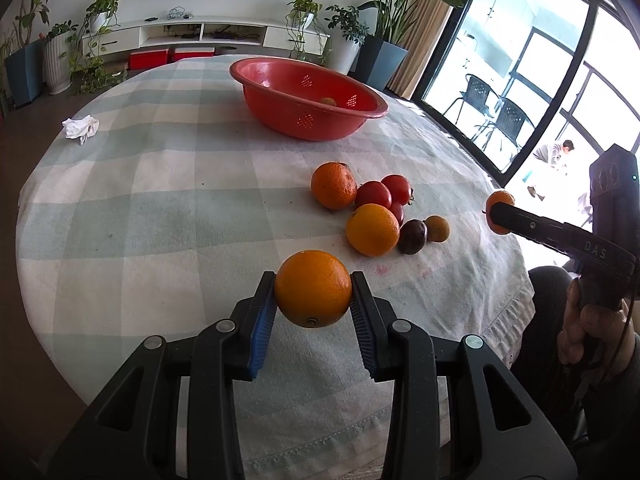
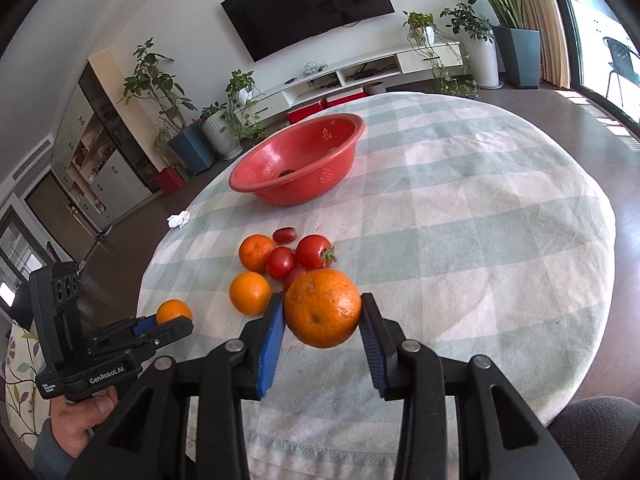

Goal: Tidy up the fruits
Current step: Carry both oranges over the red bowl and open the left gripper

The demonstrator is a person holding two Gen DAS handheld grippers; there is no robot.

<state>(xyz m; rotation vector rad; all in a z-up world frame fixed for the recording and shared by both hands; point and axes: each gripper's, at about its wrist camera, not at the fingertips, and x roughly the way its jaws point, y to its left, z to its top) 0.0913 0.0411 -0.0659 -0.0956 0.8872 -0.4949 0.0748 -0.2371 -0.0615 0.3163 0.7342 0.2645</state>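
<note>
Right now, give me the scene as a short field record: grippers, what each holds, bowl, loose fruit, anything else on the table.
left gripper: shut on smooth orange, held above the near table edge
right gripper: shut on rough-skinned orange, lifted off the cloth
red bowl: perforated, at the far side of the table; at least one small fruit inside
loose fruit: two oranges, red tomatoes, dark plum, small brownish fruit, clustered on the cloth
tablecloth: pale checked, on a round table
other: crumpled tissue near the left edge

Glossy red plastic colander, matt checked cloth tablecloth
</note>
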